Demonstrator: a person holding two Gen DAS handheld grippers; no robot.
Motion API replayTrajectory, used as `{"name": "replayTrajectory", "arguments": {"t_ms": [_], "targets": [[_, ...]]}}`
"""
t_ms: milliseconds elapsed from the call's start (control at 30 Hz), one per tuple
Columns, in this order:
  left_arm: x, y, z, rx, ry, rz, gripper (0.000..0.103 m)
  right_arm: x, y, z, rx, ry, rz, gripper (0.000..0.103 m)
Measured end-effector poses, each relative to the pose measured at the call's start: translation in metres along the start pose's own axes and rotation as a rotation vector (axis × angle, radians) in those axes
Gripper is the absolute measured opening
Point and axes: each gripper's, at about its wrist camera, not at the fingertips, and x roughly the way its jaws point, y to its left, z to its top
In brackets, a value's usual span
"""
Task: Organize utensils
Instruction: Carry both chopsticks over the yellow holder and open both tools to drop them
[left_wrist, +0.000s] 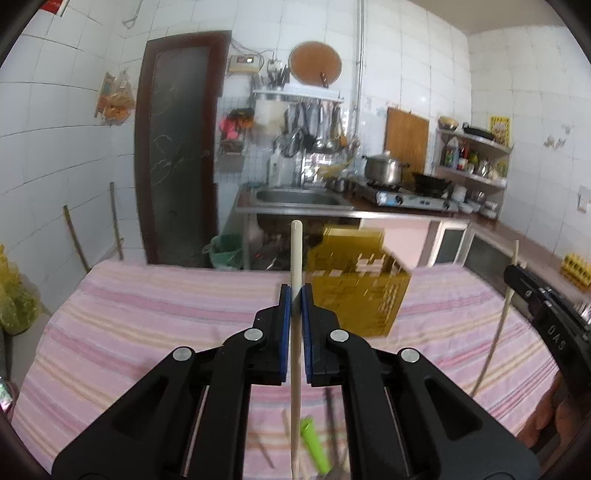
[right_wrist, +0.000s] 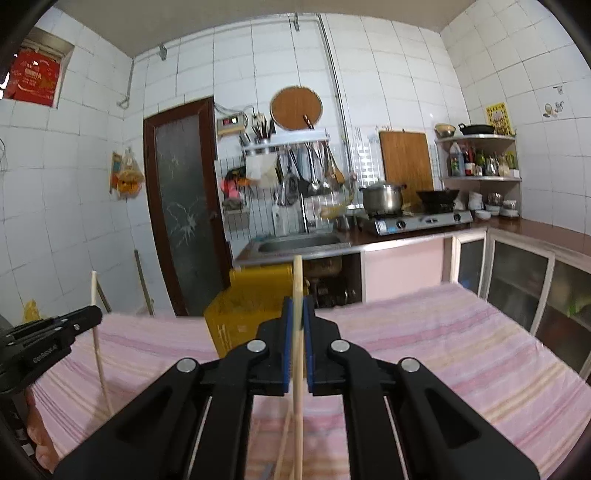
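Each gripper, left and right, pinches a slim round wooden chopstick in narrow fingers; a slatted yellow plastic basket sits at one o'clock on the striped-cloth table.

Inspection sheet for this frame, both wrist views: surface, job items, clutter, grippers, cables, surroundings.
Surface: pink striped cloth covers the table.
Job's things: yellow slotted basket stands on the cloth ahead; one pale chopstick upright in the left gripper, another chopstick upright in the right gripper.
Clutter: green utensil and more sticks lie on the cloth below the left gripper, blurred.
Grippers: left gripper shut on its chopstick; right gripper shut on its chopstick.
Cables: loose wires by the wall control box.
Surroundings: tiled kitchen, sink, gas stove with pot and wok, dark door.
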Motion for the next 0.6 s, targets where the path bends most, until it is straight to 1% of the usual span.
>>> {"name": "replayTrajectory", "arguments": {"t_ms": [67,200,233,333,400,467,533,600], "targets": [[0.002,-0.005,0.026,-0.007,-0.044,-0.019,0.005,0.007,0.000,0.021,0.002,-0.036,0.010,0.006],[0.013,-0.019,0.081,-0.018,-0.156,-0.037,0.004,0.031,0.006,0.065,-0.010,-0.116,0.015,0.006],[0.017,-0.023,0.095,-0.024,-0.180,-0.045,0.005,0.042,0.009,0.080,-0.011,-0.145,0.018,0.006],[0.042,-0.032,0.126,-0.044,-0.236,-0.056,0.005,0.068,0.014,0.103,-0.008,-0.194,0.020,0.006],[0.061,-0.040,0.137,-0.040,-0.258,-0.059,0.005,0.089,0.017,0.114,-0.003,-0.215,0.021,0.006],[0.090,-0.047,0.142,-0.023,-0.274,-0.045,0.005,0.115,0.018,0.118,0.000,-0.227,0.018,0.006],[0.125,-0.051,0.137,-0.008,-0.259,-0.034,0.005,0.142,0.016,0.115,-0.003,-0.232,0.008,0.006],[0.155,-0.053,0.126,0.004,-0.229,-0.030,0.004,0.162,0.015,0.109,0.000,-0.212,0.011,0.006]]}}
